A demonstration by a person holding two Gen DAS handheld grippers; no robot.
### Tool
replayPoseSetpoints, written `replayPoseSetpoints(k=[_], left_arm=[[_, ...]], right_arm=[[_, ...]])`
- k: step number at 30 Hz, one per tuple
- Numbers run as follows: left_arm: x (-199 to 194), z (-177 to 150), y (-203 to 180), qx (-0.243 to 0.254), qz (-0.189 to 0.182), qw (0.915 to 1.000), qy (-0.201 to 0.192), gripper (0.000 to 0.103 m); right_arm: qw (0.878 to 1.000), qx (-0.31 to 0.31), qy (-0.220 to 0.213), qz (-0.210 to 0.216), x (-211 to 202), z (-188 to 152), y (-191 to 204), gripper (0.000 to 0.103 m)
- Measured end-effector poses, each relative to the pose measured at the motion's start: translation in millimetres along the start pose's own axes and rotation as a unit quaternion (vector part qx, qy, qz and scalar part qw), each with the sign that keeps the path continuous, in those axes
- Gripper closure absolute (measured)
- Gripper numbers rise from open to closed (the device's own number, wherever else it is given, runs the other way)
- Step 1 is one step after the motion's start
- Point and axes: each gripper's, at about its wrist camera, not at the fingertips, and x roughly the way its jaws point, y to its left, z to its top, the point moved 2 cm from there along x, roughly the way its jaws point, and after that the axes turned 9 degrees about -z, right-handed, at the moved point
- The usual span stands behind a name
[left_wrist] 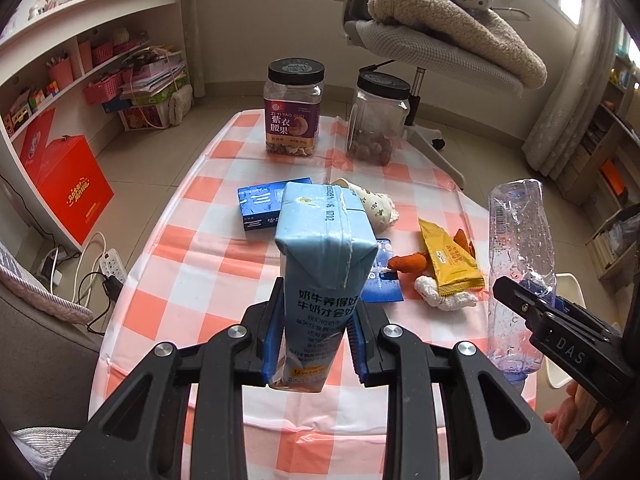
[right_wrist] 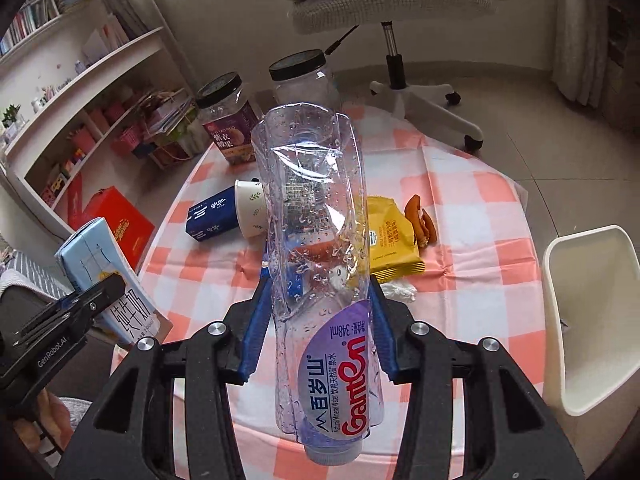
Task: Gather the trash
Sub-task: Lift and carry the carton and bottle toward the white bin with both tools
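Observation:
My left gripper (left_wrist: 316,320) is shut on a light blue milk carton (left_wrist: 324,248), held upright above the checked tablecloth (left_wrist: 208,264). My right gripper (right_wrist: 319,292) is shut on a crushed clear water bottle (right_wrist: 316,208) with a purple label, cap end toward the camera. The bottle (left_wrist: 520,240) shows in the left wrist view at the right, and the carton (right_wrist: 92,256) in the right wrist view at the left. On the cloth lie a yellow snack wrapper (right_wrist: 390,240), orange peels (right_wrist: 418,216), a paper cup (right_wrist: 250,210) and a white crumpled tissue (left_wrist: 440,298).
Two black-lidded jars (left_wrist: 294,108) (left_wrist: 378,120) stand at the table's far end, with dark blue boxes (left_wrist: 260,204) nearer. A white bin (right_wrist: 592,320) stands beside the table's right edge. An office chair (left_wrist: 432,40) is behind; shelves and a red box (left_wrist: 68,184) are left.

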Motion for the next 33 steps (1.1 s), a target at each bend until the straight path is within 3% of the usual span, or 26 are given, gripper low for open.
replayPoseSetpoints(k=[18, 33], left_arm=[[19, 10, -75, 0.035, -0.051, 0.9980, -0.013, 0.075], [44, 8, -168, 0.063, -0.124, 0.9902, -0.010, 0.075]], right_arm=[[0.996, 0.043, -0.042, -0.069, -31, 11, -87, 0.059], [0.978, 0.091, -0.069, -0.177, -59, 10, -192, 0.059]])
